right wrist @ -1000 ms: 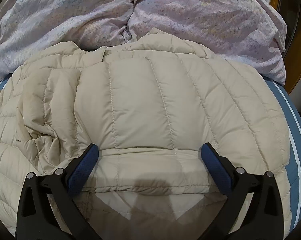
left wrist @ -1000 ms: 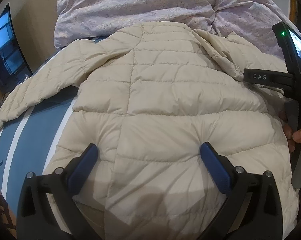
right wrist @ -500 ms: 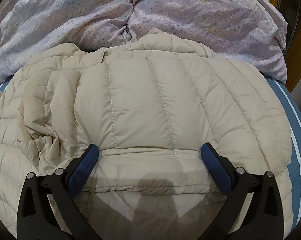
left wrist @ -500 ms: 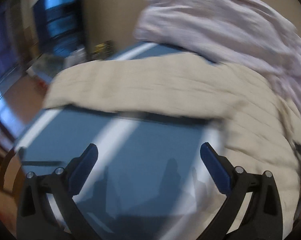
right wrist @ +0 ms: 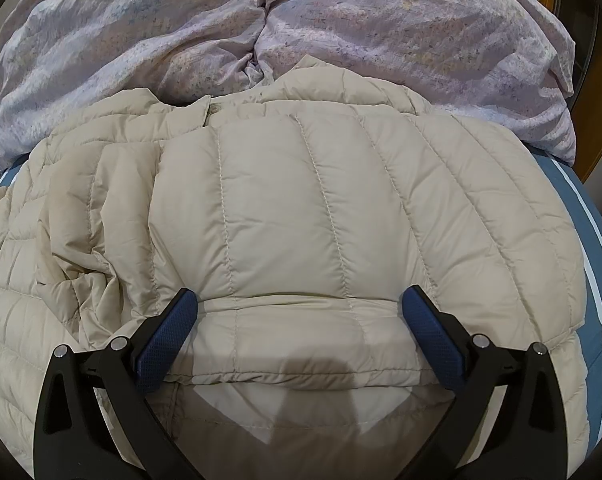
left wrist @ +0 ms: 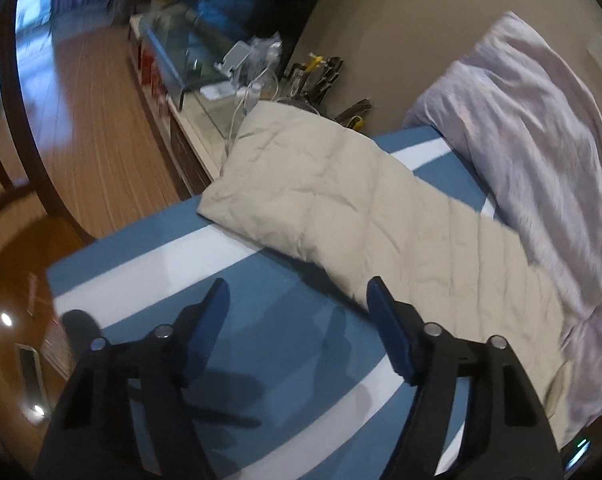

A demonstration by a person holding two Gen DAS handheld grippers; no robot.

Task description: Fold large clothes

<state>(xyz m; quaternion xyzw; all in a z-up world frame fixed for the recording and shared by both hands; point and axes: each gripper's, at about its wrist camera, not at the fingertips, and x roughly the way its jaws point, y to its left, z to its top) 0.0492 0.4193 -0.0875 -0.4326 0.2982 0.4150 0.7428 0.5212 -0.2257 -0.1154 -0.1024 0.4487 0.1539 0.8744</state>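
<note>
Left-wrist view first: the left hand-held gripper (left wrist: 297, 308) hung wide open and empty over the striped bed (left wrist: 173, 248), the jacket's sleeve (left wrist: 321, 184) stretched toward the bed's far corner. It ought to grip the cuff, not the middle. Right-wrist view: the right hand-held gripper (right wrist: 299, 322) gaped empty over the padded jacket (right wrist: 321, 208) beside the duvet (right wrist: 261, 32).

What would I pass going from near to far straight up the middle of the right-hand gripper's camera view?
right gripper → folded-over beige sleeve → jacket collar → lilac duvet.
</note>
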